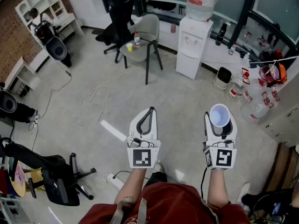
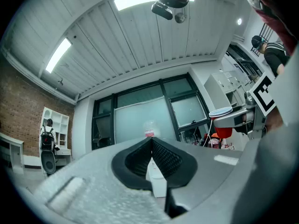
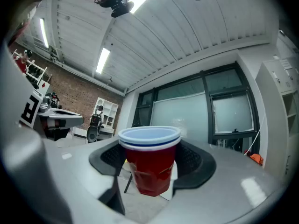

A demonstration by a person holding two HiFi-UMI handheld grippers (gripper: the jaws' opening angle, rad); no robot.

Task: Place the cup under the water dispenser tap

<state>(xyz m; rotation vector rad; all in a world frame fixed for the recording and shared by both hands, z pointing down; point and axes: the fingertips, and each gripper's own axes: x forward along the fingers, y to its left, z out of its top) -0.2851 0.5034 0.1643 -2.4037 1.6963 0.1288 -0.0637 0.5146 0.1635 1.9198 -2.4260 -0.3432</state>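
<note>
A red cup with a white inside stands upright between the jaws of my right gripper, which is shut on it. In the right gripper view the cup fills the gap between the black pads. The white water dispenser, with a bottle on top, stands by the far windows, well ahead of both grippers. Its taps face me. My left gripper is shut and holds nothing; its tips meet in the left gripper view, with the dispenser seen beyond them.
A grey chair with a bottle and a yellow cup on it stands left of the dispenser. A small bin and bottles sit to its right. A cable and a power strip lie on the floor. A black office chair is near left.
</note>
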